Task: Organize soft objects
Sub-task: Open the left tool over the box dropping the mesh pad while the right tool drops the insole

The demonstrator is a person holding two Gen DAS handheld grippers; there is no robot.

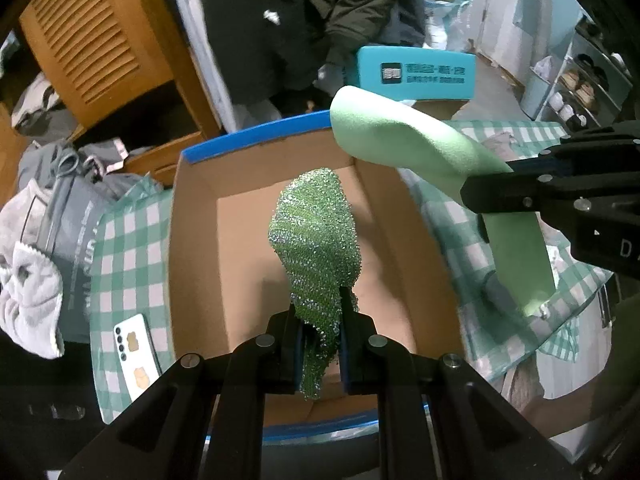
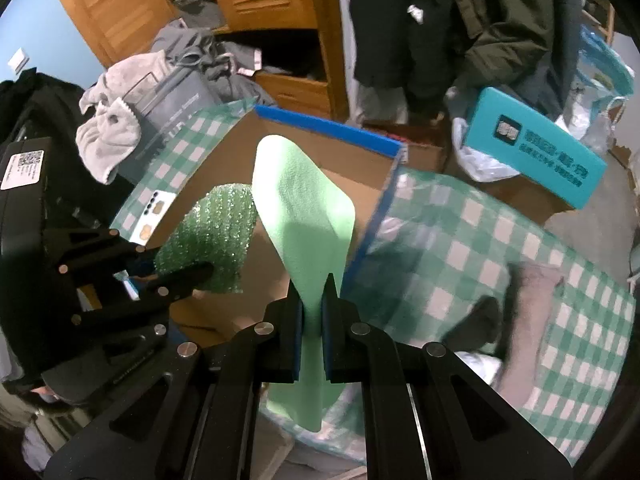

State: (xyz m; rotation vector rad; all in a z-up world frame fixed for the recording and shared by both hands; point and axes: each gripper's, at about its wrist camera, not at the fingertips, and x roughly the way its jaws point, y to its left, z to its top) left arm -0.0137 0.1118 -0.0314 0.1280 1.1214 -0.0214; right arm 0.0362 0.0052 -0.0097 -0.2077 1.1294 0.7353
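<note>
**Left wrist view: both cloths held over the box**

The left gripper is clamped on a sparkly green scouring cloth, held above the open cardboard box with blue-taped rims. The right gripper reaches in from the side, pinching a smooth light-green cloth over the box's far right corner. A phone lies on the checked tablecloth beside the box.

Right wrist view: the right gripper grips the light-green cloth, which stands up between its fingers above the box. The left gripper holds the scouring cloth just beside it.
</note>
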